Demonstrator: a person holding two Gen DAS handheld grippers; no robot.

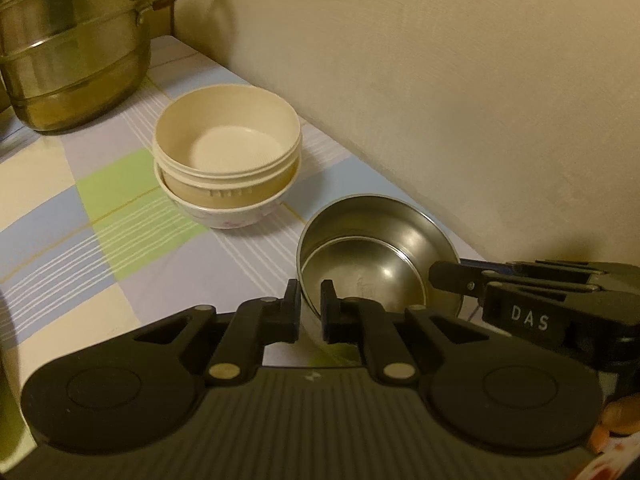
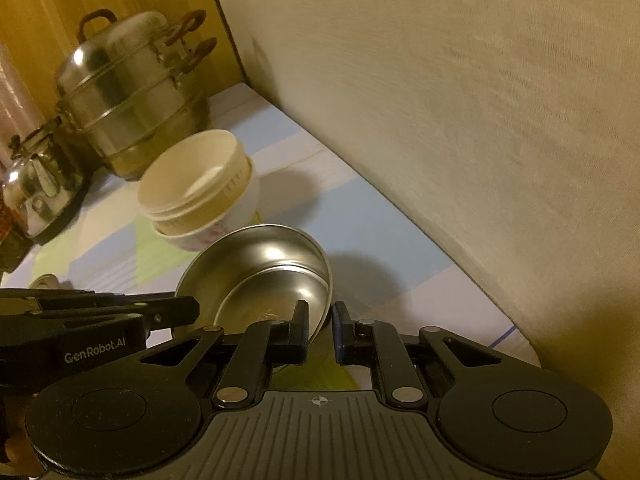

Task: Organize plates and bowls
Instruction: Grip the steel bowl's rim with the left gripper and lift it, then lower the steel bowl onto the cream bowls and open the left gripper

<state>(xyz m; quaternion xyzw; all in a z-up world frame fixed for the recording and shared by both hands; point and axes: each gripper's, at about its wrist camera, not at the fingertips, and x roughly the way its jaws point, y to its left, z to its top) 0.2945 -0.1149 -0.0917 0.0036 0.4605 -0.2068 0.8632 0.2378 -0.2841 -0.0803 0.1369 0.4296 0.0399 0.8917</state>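
Left wrist view: the left gripper (image 1: 311,304) has its jaws clamped on the near rim of the steel bowl (image 1: 372,256), tilted above the checked tabletop (image 1: 100,216), near the stacked cream bowls (image 1: 226,160).

Right wrist view: the right gripper (image 2: 320,326) pinches the same steel bowl's (image 2: 260,268) opposite rim; a steamer pot (image 2: 132,92) stands behind.

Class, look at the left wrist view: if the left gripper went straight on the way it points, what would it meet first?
The left gripper already straddles the near rim of the steel bowl, so it would likely meet that bowl's wall first.
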